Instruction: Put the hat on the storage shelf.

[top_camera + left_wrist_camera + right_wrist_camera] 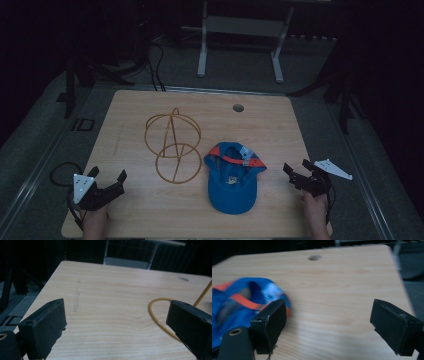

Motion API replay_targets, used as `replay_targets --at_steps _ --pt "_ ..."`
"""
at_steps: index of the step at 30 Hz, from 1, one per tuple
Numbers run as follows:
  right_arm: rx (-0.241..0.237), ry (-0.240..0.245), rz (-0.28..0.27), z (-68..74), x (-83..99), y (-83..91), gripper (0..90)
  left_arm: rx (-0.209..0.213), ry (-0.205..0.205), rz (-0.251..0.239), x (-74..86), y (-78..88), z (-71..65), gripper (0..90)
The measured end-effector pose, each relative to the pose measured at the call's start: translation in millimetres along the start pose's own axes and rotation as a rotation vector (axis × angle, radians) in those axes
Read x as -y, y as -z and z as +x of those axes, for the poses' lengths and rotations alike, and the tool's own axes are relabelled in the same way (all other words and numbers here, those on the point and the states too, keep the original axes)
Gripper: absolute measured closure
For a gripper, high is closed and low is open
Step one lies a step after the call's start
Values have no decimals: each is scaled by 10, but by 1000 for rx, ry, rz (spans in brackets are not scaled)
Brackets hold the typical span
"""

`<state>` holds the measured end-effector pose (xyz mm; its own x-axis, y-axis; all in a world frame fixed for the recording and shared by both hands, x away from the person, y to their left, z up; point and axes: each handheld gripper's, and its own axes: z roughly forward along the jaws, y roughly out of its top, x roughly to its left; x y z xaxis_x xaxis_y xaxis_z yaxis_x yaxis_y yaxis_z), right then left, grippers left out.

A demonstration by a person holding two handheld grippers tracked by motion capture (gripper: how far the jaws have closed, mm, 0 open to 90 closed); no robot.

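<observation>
Here the left gripper [107, 177] rests at the table's [270, 117] near left corner, jaws wide apart and holding nothing. Just right of it stands a yellow wire frame [172, 145], two hoops on thin rods. Next lies a blue cap [232, 182], apparently upside down. The right gripper [296, 169] waits near the cap, jaws spread, empty.

rm dark, dim light | light wood worktop [260, 125] w/ round cable hole [238, 107] far side | grey floor [45, 130] | white frame stand [240, 30] behind | black cables [157, 65] on floor
</observation>
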<state>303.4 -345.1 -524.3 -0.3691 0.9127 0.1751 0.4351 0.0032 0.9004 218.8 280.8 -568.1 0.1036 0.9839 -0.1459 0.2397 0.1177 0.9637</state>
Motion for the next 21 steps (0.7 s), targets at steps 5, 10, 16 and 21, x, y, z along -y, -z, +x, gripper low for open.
replay_targets --at_steps 5,10,16,21 --pt "-42 23 44 86 -140 -104 134 16 0 6 1 4 -16 31" --pt "-121 4 80 180 -262 -239 134 20 -6 13 5 -3 -35 32" --pt "-172 38 134 318 -336 -483 139 22 1 10 3 -3 -27 31" --pt "-222 85 186 442 -336 -714 217 35 -4 20 4 -3 -31 32"
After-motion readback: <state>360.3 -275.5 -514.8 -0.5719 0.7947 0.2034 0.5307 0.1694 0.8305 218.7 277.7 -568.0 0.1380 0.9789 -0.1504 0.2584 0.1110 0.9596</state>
